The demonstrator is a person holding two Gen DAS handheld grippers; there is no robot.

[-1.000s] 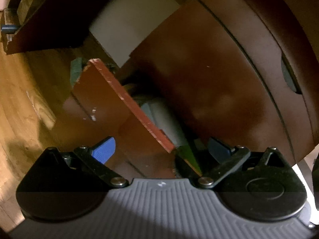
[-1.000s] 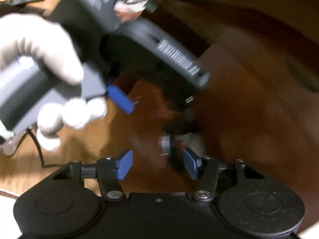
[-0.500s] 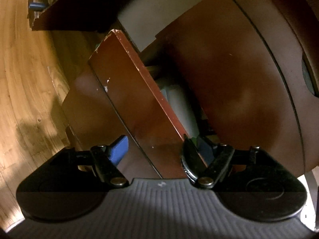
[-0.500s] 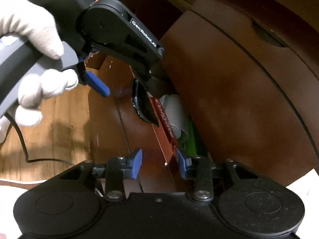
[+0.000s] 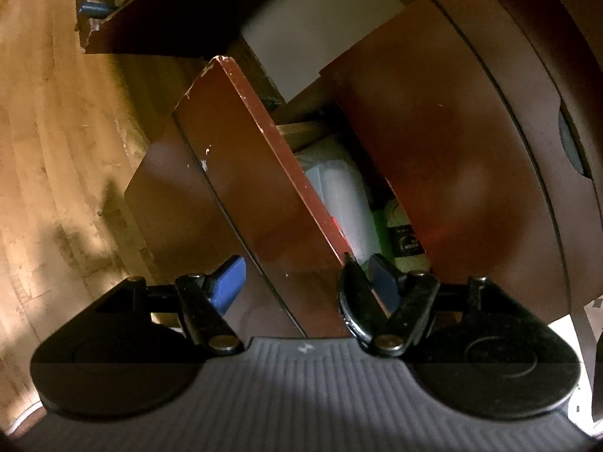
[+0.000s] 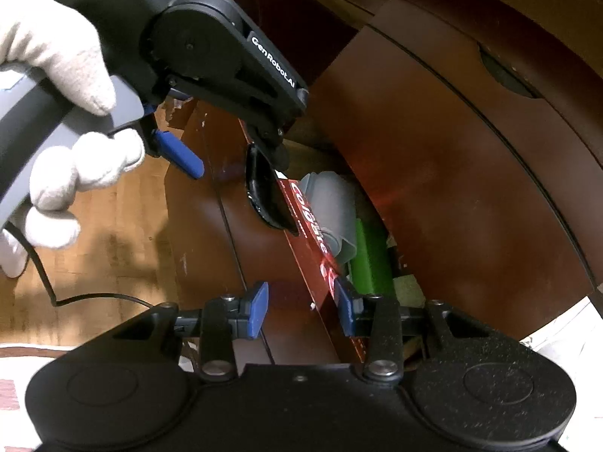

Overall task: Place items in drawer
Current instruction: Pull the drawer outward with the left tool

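Note:
A dark brown drawer front point(image 5: 241, 173) point(image 6: 233, 222) stands pulled out from the cabinet. Inside lie a red Colgate box point(image 6: 309, 222), a grey roll point(image 6: 333, 207) point(image 5: 339, 196) and a green item point(image 6: 369, 260). My left gripper point(image 5: 307, 282) is open, its fingers straddling the drawer front's top edge; one finger is inside the drawer by the black recessed handle point(image 6: 264, 196). From the right wrist view the left gripper point(image 6: 226, 158) shows, held by a white-gloved hand. My right gripper point(image 6: 301, 309) is open and empty, also straddling the drawer front.
The upper drawer front point(image 5: 452, 150) point(image 6: 452, 173) overhangs the open drawer on the right. Wood floor point(image 5: 56, 150) lies to the left. A black cable point(image 6: 94, 297) trails over the floor. A dark furniture piece point(image 5: 150, 11) stands at the back.
The left gripper has drawn back and the drawer front stands further out. The right gripper has moved in over the drawer edge; the items inside now show clearly.

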